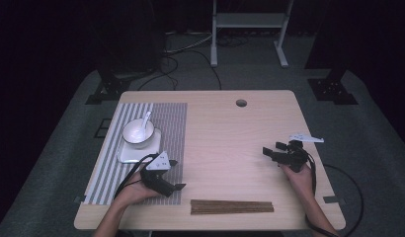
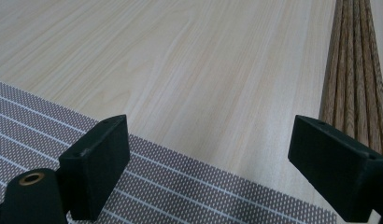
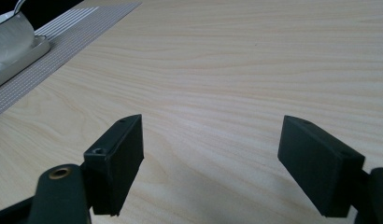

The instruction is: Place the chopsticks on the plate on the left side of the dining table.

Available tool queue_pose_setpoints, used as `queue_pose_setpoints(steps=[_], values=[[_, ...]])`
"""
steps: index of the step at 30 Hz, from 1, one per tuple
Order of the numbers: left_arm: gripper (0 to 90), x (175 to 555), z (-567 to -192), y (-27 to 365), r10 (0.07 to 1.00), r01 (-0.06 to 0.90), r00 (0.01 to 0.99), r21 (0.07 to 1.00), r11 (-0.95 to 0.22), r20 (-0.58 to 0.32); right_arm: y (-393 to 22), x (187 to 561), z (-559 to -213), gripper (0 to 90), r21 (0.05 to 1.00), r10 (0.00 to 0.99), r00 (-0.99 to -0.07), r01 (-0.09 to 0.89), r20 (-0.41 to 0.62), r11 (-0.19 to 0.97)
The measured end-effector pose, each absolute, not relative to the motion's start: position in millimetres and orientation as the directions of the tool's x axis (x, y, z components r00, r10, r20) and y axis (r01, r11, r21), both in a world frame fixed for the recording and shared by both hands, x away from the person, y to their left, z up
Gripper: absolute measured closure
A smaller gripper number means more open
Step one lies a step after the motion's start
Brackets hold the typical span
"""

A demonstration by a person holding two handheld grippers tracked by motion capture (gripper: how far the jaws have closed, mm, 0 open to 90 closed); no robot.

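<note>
On the table (image 1: 225, 143), 2 grippers' fingers gape empty near 1 chopstick bundle (image 1: 232, 206).

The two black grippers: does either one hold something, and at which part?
Nothing is held. The left gripper is open over the striped mat's edge; the right gripper is open over the bare light wooden table.

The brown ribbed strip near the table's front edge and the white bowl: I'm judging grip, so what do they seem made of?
The brown ribbed strip looks like wooden sticks laid side by side, matt, with visible grain; possibly bamboo. The white bowl looks like glazed ceramic, smooth with a faint sheen, though plastic can't be excluded.
</note>
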State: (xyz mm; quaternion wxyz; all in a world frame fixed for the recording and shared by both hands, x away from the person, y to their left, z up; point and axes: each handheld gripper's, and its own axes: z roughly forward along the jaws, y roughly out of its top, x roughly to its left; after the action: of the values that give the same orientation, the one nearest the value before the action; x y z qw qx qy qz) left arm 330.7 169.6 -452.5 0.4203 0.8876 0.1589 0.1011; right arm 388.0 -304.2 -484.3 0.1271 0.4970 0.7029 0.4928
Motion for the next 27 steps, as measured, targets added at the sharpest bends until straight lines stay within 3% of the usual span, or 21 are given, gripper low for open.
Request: queue_pose_setpoints(steps=[27], values=[[12.6, 319, -453, 102, 0.199, 0.076, 0.977, 0.750, -0.658, 0.075, -302, 388, -484, 21.0, 0.817, 0.828, -0.478, 0.576, 0.294, 0.042]])
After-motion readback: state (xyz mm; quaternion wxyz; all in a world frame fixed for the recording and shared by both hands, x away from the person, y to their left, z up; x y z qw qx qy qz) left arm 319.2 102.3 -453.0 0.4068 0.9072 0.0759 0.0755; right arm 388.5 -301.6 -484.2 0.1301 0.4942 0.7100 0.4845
